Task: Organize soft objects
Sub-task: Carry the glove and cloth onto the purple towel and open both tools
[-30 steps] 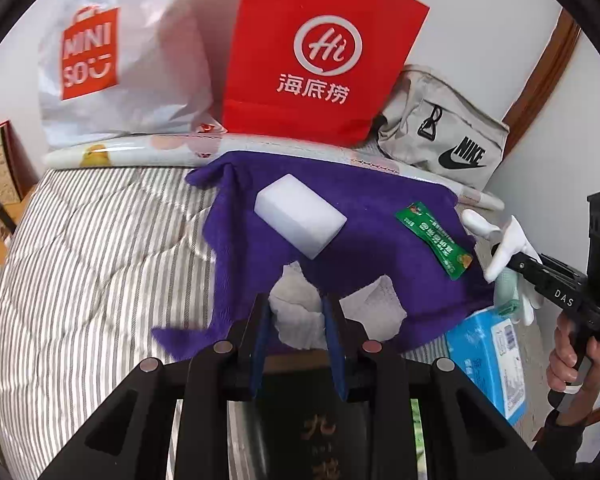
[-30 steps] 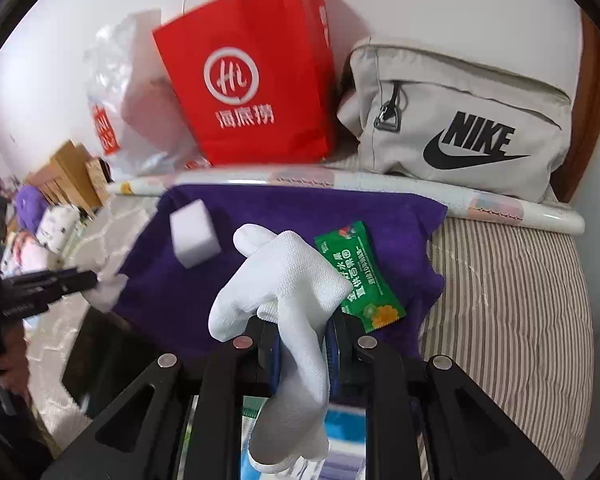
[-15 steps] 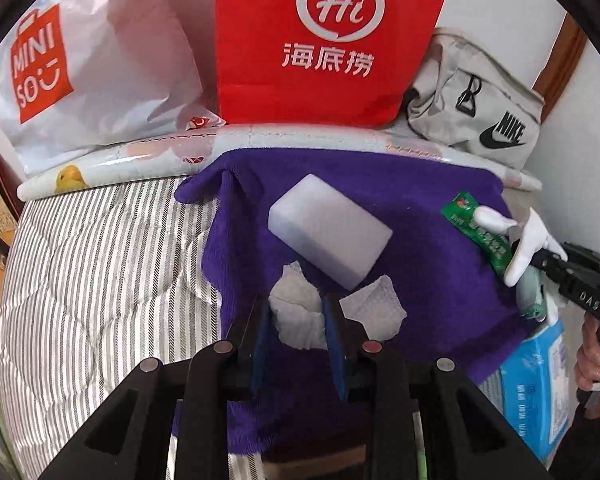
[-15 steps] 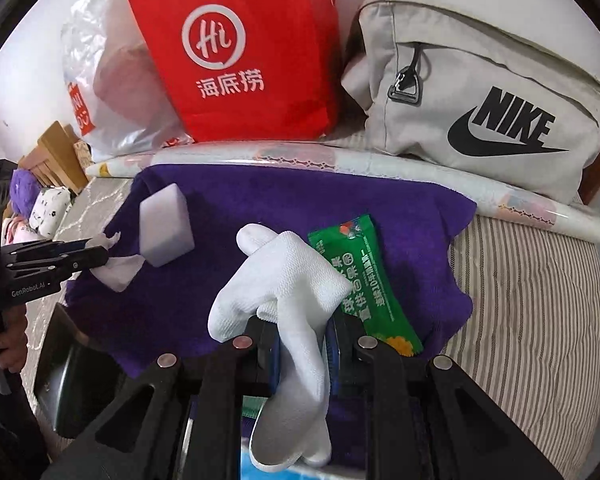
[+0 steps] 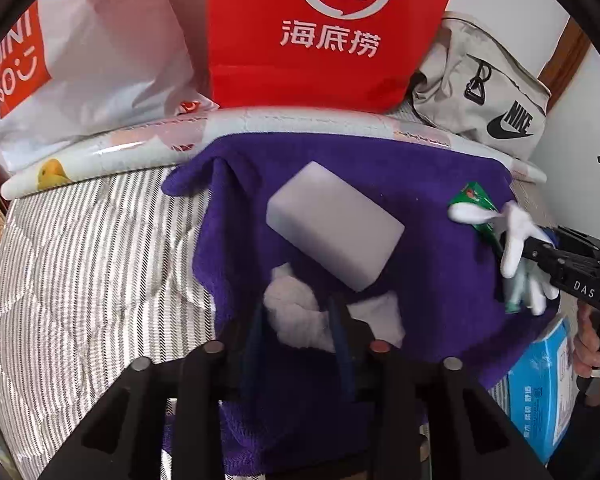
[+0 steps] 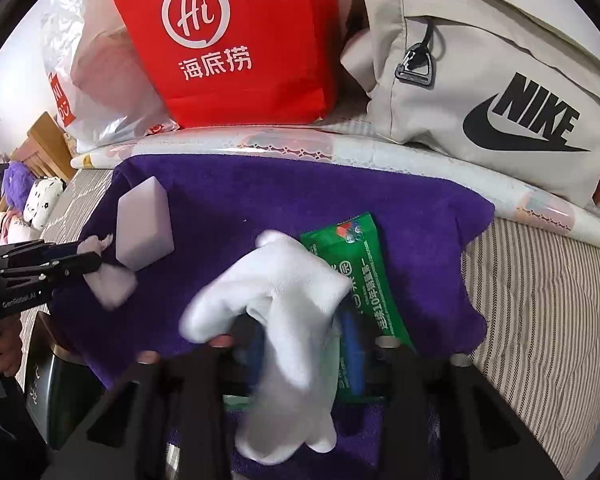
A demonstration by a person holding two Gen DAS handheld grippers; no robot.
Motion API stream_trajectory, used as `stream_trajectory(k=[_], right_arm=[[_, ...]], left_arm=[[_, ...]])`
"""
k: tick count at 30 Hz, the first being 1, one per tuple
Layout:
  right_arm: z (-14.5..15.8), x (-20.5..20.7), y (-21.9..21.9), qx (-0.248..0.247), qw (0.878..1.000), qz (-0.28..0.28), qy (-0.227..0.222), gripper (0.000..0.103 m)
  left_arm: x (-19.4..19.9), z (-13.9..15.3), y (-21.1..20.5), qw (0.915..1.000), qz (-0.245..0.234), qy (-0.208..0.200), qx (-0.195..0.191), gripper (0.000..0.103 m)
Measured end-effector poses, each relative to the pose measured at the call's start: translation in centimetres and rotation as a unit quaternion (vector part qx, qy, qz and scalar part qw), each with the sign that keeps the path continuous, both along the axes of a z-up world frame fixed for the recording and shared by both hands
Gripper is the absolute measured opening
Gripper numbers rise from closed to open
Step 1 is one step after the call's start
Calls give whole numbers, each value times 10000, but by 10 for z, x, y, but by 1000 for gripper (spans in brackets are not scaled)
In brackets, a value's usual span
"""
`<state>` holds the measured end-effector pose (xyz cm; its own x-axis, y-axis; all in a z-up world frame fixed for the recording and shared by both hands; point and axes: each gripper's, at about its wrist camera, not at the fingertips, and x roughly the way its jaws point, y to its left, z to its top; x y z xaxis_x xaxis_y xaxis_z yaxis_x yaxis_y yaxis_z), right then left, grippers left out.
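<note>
A purple towel (image 5: 420, 184) lies spread on the striped bed, with a white sponge block (image 5: 334, 230) and a green packet (image 5: 474, 200) on it. My left gripper (image 5: 298, 304) hovers low over the towel's near part. Its jaws are opening around a crumpled white tissue (image 5: 292, 312), which rests loose between them on the towel. My right gripper (image 6: 300, 324) is over the towel beside the green packet (image 6: 364, 280). Its jaws are opening too, and a white sock (image 6: 284, 296) slumps, blurred, between the spread pads.
A red paper bag (image 5: 324, 32), a white plastic bag (image 5: 80, 60) and a grey Nike bag (image 6: 480, 80) stand along the wall behind a rolled mat (image 5: 140, 148). A blue tissue pack (image 5: 540, 392) sits at the bed's near right edge. Striped bedding (image 5: 80, 260) lies left of the towel.
Both grippers came forward and down over the purple towel. Both pairs of jaws, earlier pinched on the tissue and the sock, now stand wider, and the sock sags.
</note>
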<state>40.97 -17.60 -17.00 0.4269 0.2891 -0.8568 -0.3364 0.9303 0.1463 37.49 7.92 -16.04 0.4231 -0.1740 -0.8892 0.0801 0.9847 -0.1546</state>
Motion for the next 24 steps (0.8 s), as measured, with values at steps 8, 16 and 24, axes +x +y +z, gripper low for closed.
stream_trajectory(k=[8, 16, 24], right_arm=[[8, -6, -2, -74, 9999, 23, -72, 66], [31, -29, -26, 273, 9993, -257, -1, 66], [85, -102, -54, 823, 9935, -501, -600, 66]], left_arm=[[-10, 12, -3, 9999, -76, -107, -19, 62], [-40, 46, 8, 9986, 146, -485, 166, 62], [-95, 85, 10, 9952, 229, -936, -198, 61]])
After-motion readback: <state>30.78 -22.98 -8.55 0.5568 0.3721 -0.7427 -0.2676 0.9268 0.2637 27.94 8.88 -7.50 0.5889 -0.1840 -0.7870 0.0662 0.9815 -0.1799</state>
